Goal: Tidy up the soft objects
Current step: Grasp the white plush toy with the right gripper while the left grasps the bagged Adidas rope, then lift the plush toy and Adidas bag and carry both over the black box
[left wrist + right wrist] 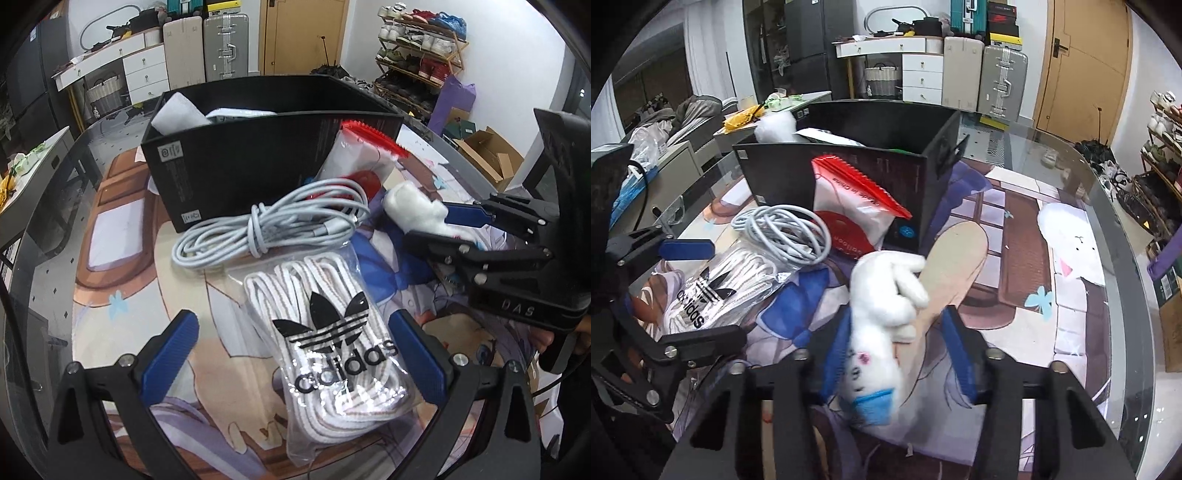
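Note:
A black box (pixel 236 162) stands at the back of the table and holds white soft items (pixel 181 110). My left gripper (pixel 295 354) is open, its blue pads astride a clear bag of white Adidas laces (pixel 332 343) lying on the mat. A coiled white cable (pixel 273 225) lies between the laces and the box. A red-topped bag (pixel 354 155) leans on the box. My right gripper (pixel 897 350) has its pads around a white plush toy (pixel 882 302) with a blue mask, seen also in the left wrist view (pixel 413 210); whether the pads press it is unclear.
The table (pixel 1123 258) is glass-edged, covered by an illustrated mat (pixel 1015 236). Suitcases (pixel 207 48) and a wooden door (pixel 299 37) stand behind. A shoe rack (pixel 417 55) is at the back right, with cardboard boxes (pixel 487 151) on the floor.

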{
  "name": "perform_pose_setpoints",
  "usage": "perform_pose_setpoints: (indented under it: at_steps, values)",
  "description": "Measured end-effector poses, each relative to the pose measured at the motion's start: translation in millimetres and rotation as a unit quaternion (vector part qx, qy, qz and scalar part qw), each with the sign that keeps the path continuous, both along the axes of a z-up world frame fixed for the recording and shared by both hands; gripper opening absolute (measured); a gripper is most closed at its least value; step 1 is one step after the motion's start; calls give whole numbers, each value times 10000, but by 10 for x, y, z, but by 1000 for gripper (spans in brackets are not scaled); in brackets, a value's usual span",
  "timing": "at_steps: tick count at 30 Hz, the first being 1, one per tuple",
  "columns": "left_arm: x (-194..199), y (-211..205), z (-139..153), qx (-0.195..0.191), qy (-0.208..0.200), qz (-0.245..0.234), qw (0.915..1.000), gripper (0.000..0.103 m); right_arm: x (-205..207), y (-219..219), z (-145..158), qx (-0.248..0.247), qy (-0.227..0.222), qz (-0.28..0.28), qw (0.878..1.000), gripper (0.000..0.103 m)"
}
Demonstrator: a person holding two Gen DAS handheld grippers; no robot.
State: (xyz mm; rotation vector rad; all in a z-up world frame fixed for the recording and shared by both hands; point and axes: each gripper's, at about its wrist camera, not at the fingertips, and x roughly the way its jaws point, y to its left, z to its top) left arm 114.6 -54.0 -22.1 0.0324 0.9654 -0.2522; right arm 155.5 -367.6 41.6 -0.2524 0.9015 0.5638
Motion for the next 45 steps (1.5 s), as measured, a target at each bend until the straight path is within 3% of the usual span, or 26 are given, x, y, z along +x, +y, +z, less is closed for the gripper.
perform_pose_setpoints:
  at_steps: [2,11,13,17,20,31,45]
  values:
    - [-16,-11,-5,53,-7,-24,10000,103,-26,-7,2,16,-30,1,10000,34]
    - [-70,-58,-22,250,-140,-184,9994,101,-90,-35,-5,73,-98,-51,9999,32]
    - [-82,-49,-8,255,-205,-192,9993,93,-98,-37,-6,81,-101,-62,9999,32]
    - [-127,-15,48,157,-332,-214,9991,58,-125,-51,-4,89,-116,-65,9999,32]
    - [-150,15,74,27,-352,-262,9990,47,-154,-63,-4,102,-130,-76,9998,32]
    - [-291,90,194,-78,-564,-311,9979,43,-272,-111,59,185,-205,-85,9996,32]
    - [-397,268,528,-209,-977,-171,9949,43,-451,-170,380,478,-489,-64,9976,32]
